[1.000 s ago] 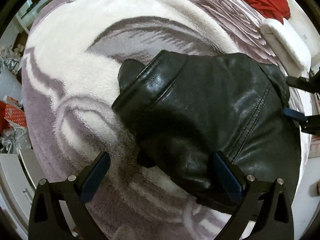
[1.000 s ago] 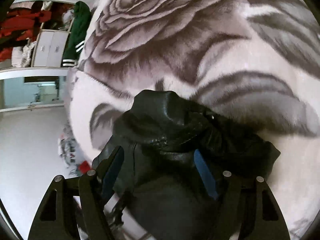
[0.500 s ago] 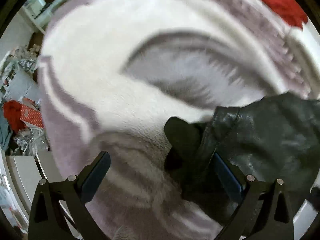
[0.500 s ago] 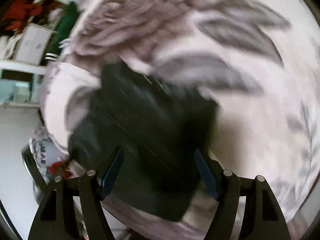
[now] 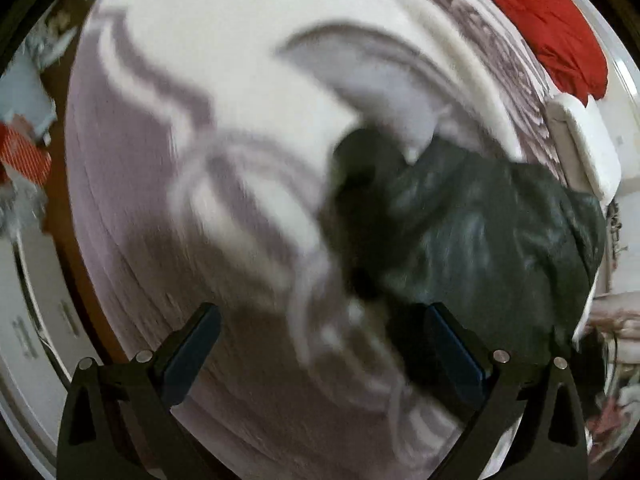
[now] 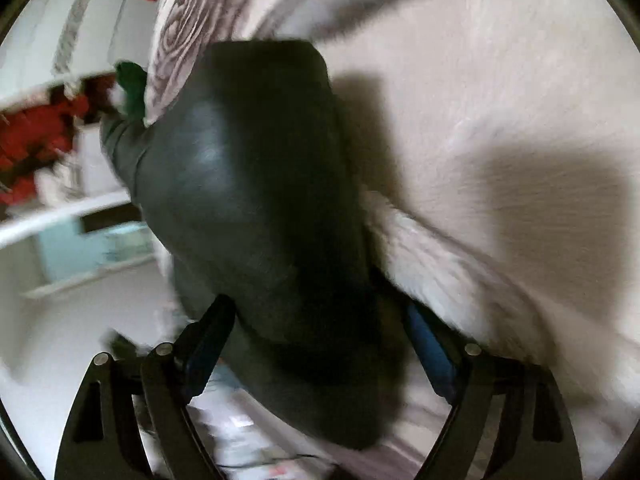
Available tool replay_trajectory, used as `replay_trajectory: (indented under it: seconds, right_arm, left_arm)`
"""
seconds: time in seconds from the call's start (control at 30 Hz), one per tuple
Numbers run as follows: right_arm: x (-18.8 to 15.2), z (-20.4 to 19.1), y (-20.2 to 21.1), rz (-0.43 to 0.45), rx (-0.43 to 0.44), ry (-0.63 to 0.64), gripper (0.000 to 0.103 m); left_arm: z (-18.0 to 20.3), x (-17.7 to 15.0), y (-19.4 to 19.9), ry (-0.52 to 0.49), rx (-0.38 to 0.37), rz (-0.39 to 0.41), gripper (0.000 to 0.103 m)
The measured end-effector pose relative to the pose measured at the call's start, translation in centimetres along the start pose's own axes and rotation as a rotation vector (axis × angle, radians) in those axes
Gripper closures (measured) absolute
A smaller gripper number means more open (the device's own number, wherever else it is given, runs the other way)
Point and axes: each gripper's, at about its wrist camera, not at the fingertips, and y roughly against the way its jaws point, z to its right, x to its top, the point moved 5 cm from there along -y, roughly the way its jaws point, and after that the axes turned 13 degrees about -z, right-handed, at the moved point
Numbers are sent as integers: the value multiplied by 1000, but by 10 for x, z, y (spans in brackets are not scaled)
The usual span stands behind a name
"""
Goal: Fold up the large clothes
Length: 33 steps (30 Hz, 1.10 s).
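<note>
A black leather jacket (image 5: 480,232) lies bunched on the grey-and-white floral blanket (image 5: 224,128), at the right of the blurred left wrist view. My left gripper (image 5: 320,344) is open, with the jacket's edge by its right finger (image 5: 452,352). In the right wrist view the jacket (image 6: 256,200) fills the middle and runs down between the fingers of my right gripper (image 6: 316,344), which is open. The blanket (image 6: 480,100) spreads to the right of it. Both views are motion-blurred.
A red cloth (image 5: 552,24) and a white pillow (image 5: 588,140) lie at the bed's far right. Clutter and a red box (image 5: 24,152) sit on the floor at left. The right wrist view shows white shelves (image 6: 60,208), red items (image 6: 36,140) and a green garment (image 6: 132,88).
Both grippers have swung quickly. The jacket has shifted right in the left view. In the right view it went from bunched low to a long shape filling the centre.
</note>
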Motion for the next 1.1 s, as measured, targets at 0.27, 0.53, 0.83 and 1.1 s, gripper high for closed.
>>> replay_trajectory:
  seconds: [0.27, 0.53, 0.83, 1.1]
  right_arm:
    - [37, -21, -29, -128, 301, -96, 38]
    - [40, -12, -27, -161, 442, -253, 39]
    - [46, -17, -31, -191, 437, -230, 40]
    - [50, -24, -39, -212, 439, -196, 37]
  left_arm:
    - [2, -4, -13, 118, -334, -22, 0]
    - [-4, -19, -15, 220, -717, -95, 0]
    - [14, -1, -27, 212, -782, -49, 0]
    - [42, 27, -28, 171, -742, 18, 0]
